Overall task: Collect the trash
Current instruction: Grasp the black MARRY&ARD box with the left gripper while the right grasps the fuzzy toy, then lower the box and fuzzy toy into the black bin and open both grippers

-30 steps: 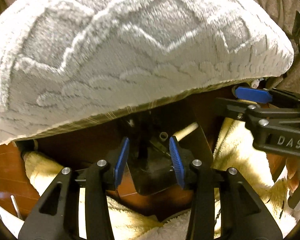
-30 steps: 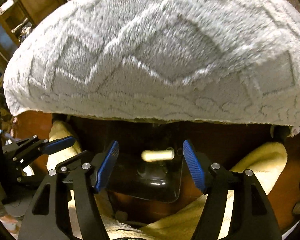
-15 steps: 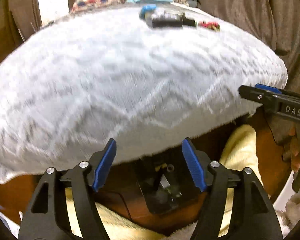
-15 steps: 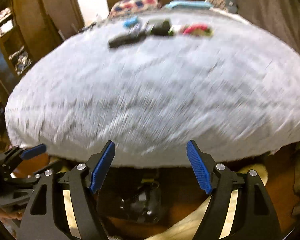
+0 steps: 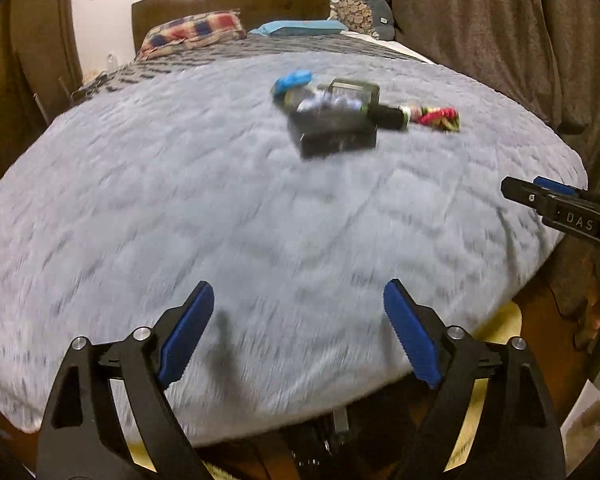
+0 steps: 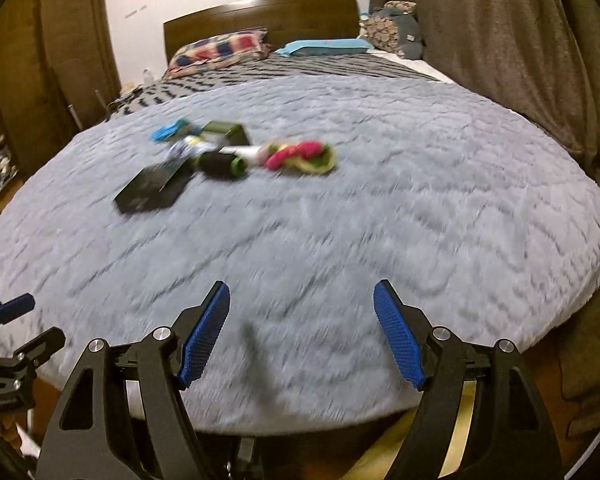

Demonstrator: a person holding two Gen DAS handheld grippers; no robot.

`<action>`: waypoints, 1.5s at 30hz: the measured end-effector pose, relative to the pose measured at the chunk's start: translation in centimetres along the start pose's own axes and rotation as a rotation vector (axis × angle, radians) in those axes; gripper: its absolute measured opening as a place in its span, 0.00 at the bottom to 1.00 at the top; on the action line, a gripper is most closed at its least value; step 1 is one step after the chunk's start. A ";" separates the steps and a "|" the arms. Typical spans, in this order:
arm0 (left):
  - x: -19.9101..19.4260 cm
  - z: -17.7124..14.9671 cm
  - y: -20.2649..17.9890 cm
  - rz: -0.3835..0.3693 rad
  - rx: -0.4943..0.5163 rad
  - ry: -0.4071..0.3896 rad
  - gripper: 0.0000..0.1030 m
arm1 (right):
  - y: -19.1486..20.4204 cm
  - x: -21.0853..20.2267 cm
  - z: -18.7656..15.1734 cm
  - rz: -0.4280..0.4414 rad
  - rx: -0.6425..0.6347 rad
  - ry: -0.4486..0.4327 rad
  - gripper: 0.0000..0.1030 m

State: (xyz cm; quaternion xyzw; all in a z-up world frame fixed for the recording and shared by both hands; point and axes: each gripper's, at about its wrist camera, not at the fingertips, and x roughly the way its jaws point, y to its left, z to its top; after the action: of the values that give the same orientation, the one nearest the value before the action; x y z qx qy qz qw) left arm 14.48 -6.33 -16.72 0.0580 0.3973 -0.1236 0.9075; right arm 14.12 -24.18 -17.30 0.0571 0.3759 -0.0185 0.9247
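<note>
Filling both of our views is a bed (image 5: 180,200) under a fluffy pale grey blanket (image 6: 380,220), its dark wooden headboard (image 5: 228,0) against a light wall and heavy brown curtains (image 6: 500,40) hanging along its right side. Up at the head we see a red-and-blue checked pillow (image 5: 196,34), a flat turquoise pillow (image 6: 324,47) and a patterned dark bag (image 5: 366,12) near the curtain. Our trash sits in a small cluster on the blanket, well ahead of both tools and towards the middle of the bed: a dark flat box (image 6: 152,190) nearest to us, a dark green box (image 6: 226,132) behind it, a black tube with a green end (image 6: 222,165) lying beside them, a pink-and-yellow crumpled wrapper (image 6: 300,156) on the right of the pile, and a blue wrapper (image 5: 292,80) at its far left; motion blur keeps us from reading any labels. Our left gripper (image 5: 300,332) hovers over the near edge of the blanket with its blue-padded jaws opening wide and nothing between them. Our right gripper (image 6: 302,334) also stands spread apart over the near edge, holding nothing. Each tool shows at the edge of the other's view, well apart from the trash.
</note>
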 end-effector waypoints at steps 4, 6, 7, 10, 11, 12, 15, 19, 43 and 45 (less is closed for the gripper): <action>1.7 3.2 -0.9 -0.004 -0.004 -0.010 0.83 | -0.3 1.7 1.9 -0.016 -0.010 -0.004 0.73; 2.7 4.8 -1.5 0.001 -0.005 -0.016 0.85 | -0.3 2.4 2.6 -0.024 -0.019 -0.004 0.73; 3.1 5.3 -1.6 0.000 -0.006 -0.015 0.85 | -0.3 2.9 3.1 -0.030 -0.025 -0.002 0.73; 4.7 6.9 -2.2 0.001 -0.013 -0.008 0.85 | -0.4 4.4 4.4 -0.051 -0.043 -0.002 0.73; 5.5 7.5 -2.4 0.002 -0.015 -0.001 0.85 | -0.5 4.8 4.7 -0.056 -0.046 -0.002 0.73; 6.2 7.9 -2.6 0.004 -0.018 0.006 0.85 | -0.5 5.4 5.2 -0.061 -0.051 0.000 0.73; 7.9 9.2 -3.0 0.007 -0.030 0.026 0.85 | -0.6 6.6 6.0 -0.065 -0.060 0.007 0.73; 9.8 10.3 -3.1 0.024 -0.046 0.048 0.85 | -0.1 8.4 7.4 -0.043 -0.086 0.018 0.73; 9.6 10.1 -1.2 0.020 -0.042 0.068 0.70 | 2.8 7.5 5.9 0.000 -0.175 0.013 0.26; 8.7 9.3 -0.9 0.017 -0.041 0.064 0.70 | 3.0 6.6 5.4 0.003 -0.177 0.010 0.26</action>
State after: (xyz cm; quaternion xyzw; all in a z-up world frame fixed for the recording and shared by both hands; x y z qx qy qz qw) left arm 26.43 -10.66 -16.82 0.0467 0.4280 -0.1056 0.8963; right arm 22.81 -21.80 -17.85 -0.0240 0.3805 0.0166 0.9243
